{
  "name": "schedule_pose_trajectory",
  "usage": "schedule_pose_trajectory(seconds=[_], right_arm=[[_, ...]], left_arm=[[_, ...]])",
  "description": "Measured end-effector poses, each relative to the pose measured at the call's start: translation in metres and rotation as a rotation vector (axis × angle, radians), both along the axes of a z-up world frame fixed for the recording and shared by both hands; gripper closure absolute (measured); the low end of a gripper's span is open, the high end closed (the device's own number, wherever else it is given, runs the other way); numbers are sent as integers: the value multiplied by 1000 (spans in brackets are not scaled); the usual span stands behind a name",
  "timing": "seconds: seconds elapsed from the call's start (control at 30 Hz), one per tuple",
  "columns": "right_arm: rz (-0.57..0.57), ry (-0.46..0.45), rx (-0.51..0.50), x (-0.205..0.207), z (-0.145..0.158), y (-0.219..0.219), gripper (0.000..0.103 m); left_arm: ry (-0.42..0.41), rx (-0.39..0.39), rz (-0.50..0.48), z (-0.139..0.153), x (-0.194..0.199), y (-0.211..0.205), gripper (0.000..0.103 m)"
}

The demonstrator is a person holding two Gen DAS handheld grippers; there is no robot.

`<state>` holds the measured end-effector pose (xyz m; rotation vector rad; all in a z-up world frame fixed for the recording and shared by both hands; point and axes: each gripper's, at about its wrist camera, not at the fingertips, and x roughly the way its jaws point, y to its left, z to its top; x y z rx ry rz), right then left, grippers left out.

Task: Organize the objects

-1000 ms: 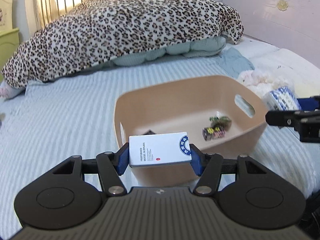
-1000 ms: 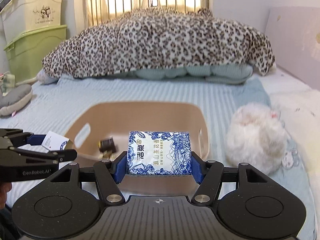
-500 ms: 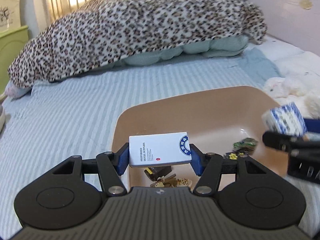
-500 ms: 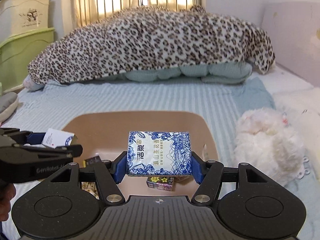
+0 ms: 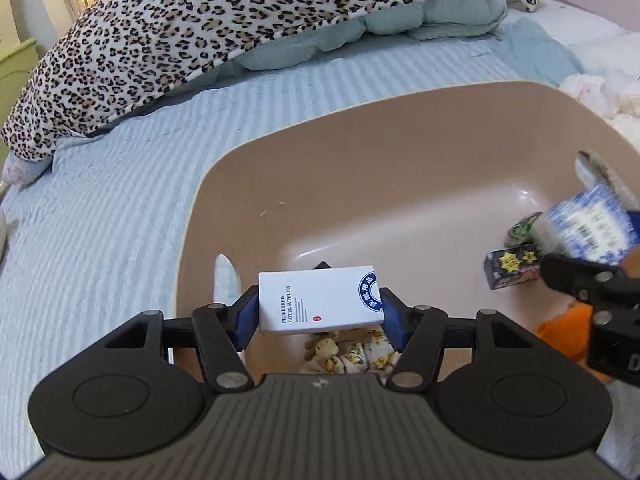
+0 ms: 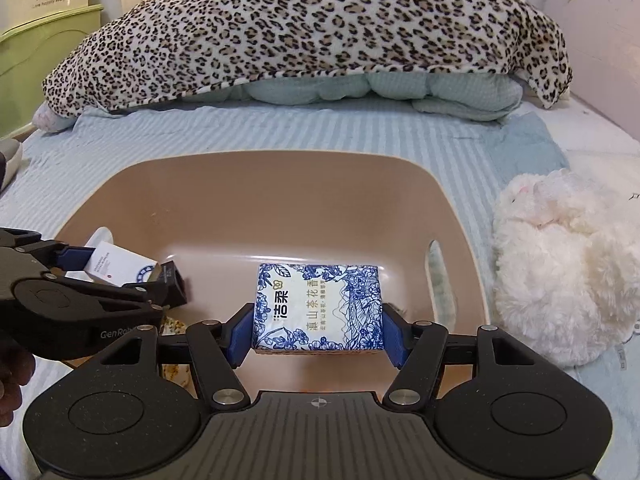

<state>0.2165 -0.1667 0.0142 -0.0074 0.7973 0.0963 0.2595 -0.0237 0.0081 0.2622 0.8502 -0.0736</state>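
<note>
My left gripper (image 5: 319, 314) is shut on a white box (image 5: 318, 300) printed "Preferred Hotel Supplies" and holds it above the left part of the tan plastic basin (image 5: 360, 128). My right gripper (image 6: 318, 330) is shut on a blue-and-white tissue pack (image 6: 318, 306) and holds it above the basin (image 6: 280, 168), right of centre. The tissue pack (image 5: 588, 226) shows blurred at the right of the left wrist view. The white box (image 6: 120, 266) shows at the left of the right wrist view. Small items lie in the basin: a dark starred box (image 5: 512, 266), a floral packet (image 5: 352, 350), an orange thing (image 5: 566, 334).
The basin sits on a striped light-blue bedsheet (image 6: 280, 132). A leopard-print blanket (image 6: 312, 28) over a pale green quilt lies behind it. A fluffy white plush (image 6: 564, 264) lies right of the basin. Green storage boxes (image 6: 36, 68) stand at the far left.
Both grippers have moved forward and down over the basin, each still holding its item. The basin now fills more of both views.
</note>
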Motion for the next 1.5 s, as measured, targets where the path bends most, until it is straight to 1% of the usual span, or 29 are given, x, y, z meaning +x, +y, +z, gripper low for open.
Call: schedule_pose_trajectory(seconds=[0.03, 0.07, 0.1, 0.13, 0.2, 0.27, 0.33, 0.4, 0.47, 0.53, 0.57, 0.6, 0.73, 0.87, 1.07, 1.23, 1.37, 1.5], right_arm=[[-3, 0, 3, -1, 1, 0, 35], [-3, -1, 10, -2, 3, -1, 33], [-5, -2, 17, -4, 6, -2, 30], [-7, -4, 23, -6, 9, -3, 28], [-12, -19, 32, -12, 17, -5, 25], [-16, -36, 34, -19, 25, -8, 22], [-18, -49, 32, -27, 32, -10, 17], [-15, -65, 19, -37, 39, -12, 15], [-7, -75, 5, -48, 46, -12, 13], [-3, -89, 3, -60, 52, -14, 8], [-1, -97, 4, -67, 55, -13, 5], [-1, -103, 5, -72, 58, -14, 4], [0, -108, 15, -96, 67, -15, 3], [-6, -83, 46, -114, 71, -17, 2], [-13, -75, 52, -138, 73, -18, 2], [-16, -76, 38, -156, 70, -20, 1], [-13, -75, 34, -169, 70, -20, 1], [-5, -76, 21, -185, 69, -17, 0]], left_arm=[[4, -16, 9, 3, -1, 2, 38], [8, -33, 17, 7, -3, 4, 32], [7, -46, 24, 11, -5, 6, 29], [-3, -56, 30, 16, -8, 8, 26], [-26, -65, 37, 27, -15, 12, 25], [-50, -93, 51, 38, -25, 19, 17], [-62, -118, 67, 48, -35, 26, 12], [-75, -125, 71, 56, -45, 30, 12], [-81, -103, 70, 64, -55, 30, 12], [-86, -85, 62, 70, -66, 30, 12], [-87, -85, 57, 72, -71, 30, 12], [-87, -87, 52, 75, -77, 30, 12], [-91, -96, 37, 83, -98, 30, 12], [-95, -94, 25, 84, -117, 25, 12], [-134, -25, 10, 84, -147, 17, 12], [-131, -54, 7, 83, -168, 21, 12], [-137, -54, 10, 81, -184, 21, 12], [-108, -93, 15, 79, -197, 24, 12]])
